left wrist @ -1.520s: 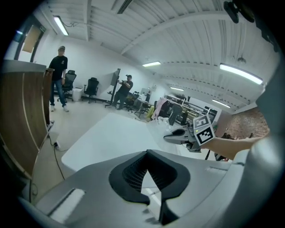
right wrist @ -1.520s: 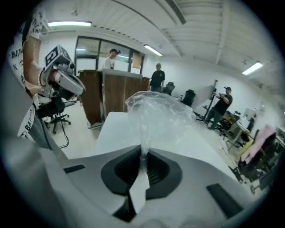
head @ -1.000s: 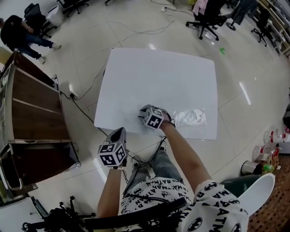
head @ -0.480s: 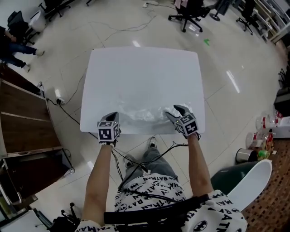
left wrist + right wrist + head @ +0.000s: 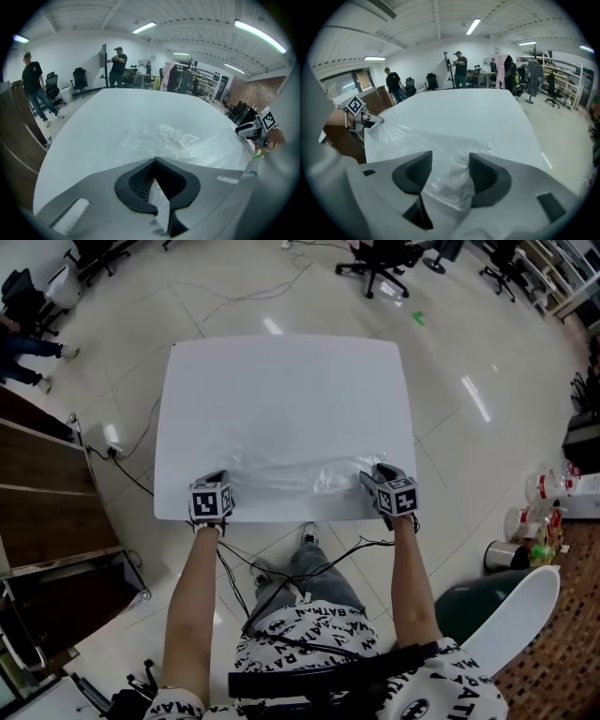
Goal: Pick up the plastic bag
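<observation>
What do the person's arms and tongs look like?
Both the left tongs and right tongs are grey plastic with dark ribbed pads, each carrying a cube of black-and-white square markers. Black cables trail from them. Forearms are bare; the white T-shirt has black bat logos.

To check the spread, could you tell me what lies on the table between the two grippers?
The clear plastic bag stretches along the table's near edge from the left gripper to the right gripper; the head view shows it.

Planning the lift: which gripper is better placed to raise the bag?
Left. The left gripper is shut on the bag at its edge; the right gripper stands open, the bag loose between its jaws, so it must close first.
</observation>
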`<state>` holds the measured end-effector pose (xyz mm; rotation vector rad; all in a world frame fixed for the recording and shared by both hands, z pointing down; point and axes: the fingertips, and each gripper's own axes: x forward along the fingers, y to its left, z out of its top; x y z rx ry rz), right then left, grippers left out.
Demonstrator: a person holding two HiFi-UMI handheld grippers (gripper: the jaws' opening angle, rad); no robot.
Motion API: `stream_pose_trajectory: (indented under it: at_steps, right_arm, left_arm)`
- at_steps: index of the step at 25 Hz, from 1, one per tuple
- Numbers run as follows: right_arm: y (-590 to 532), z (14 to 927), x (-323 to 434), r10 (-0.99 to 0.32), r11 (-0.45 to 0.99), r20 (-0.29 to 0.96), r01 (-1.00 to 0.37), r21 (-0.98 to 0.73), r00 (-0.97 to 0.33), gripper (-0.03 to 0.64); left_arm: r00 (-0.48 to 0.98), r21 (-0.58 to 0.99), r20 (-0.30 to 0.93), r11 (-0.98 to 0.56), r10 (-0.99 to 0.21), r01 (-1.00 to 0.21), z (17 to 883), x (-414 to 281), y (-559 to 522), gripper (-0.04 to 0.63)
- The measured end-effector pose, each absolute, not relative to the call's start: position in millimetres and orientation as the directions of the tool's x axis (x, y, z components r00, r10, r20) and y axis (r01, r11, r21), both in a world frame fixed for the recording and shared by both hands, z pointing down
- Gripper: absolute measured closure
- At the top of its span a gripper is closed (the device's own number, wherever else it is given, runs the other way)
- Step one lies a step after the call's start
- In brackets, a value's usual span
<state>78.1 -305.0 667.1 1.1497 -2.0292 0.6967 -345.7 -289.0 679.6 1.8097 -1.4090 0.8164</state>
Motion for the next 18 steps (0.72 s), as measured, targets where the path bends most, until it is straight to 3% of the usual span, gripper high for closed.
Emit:
stream_pose_trajectory:
  at_steps: [6,8,12,18]
  right_arm:
    - [-326.3,642.4,76.6,-0.581,0.461,0.733,-0.885,-0.063,-0.355,0.37]
    - [-338.7,646.3,84.7,-0.594,0.434,0.745,-0.901,-0.02,-0.303,0.528]
    - [-343.8,668.8,85.1,-0.544,0.422,0.795,-0.906,-0.017,-0.269,0.534]
    - [-350.3,669.1,90.0,-0.535,0.461,0.799,-0.888,0.003,-0.275,0.546]
  left_arm:
    - [0.276,0.206,0.713,-0.184,-0.644,-0.961,633.8,-346.9,-327.1,0.594]
    - [0.292,0.2,0.729,-0.215,-0.619,-0.956,639.6,-346.5,-344.6,0.594]
    - [0.253,0.182,0.824,-0.186,-0.507,-0.966,672.7,-361.7,-349.8,0.594]
    - [0.298,0.277,0.814,-0.117,-0.498,-0.954,677.5,-358.9,-350.1,0.592]
